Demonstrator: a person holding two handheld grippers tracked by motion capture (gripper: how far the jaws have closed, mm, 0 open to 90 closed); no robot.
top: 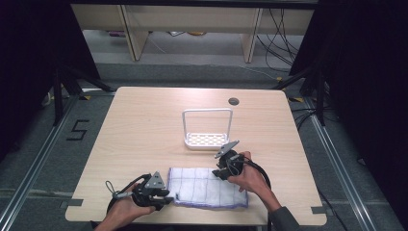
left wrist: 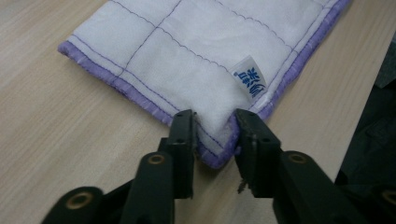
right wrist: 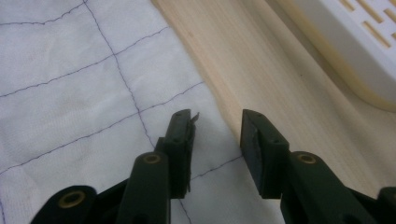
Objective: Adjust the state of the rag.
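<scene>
the left gripper (left wrist: 213,133) pinched the cloth's (left wrist: 196,42) near corner to lift it; the right gripper (right wrist: 217,135) sat unclenched astride its far edge, ready to grip.

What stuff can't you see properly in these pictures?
- Cloth: its far end is cut off by the top edge of the left gripper view.
- Label: the blue print is too small to read.
- White rack: cut off by the right gripper view's corner.
- Right gripper: in the high view its jaw tips are too small to make out.
</scene>
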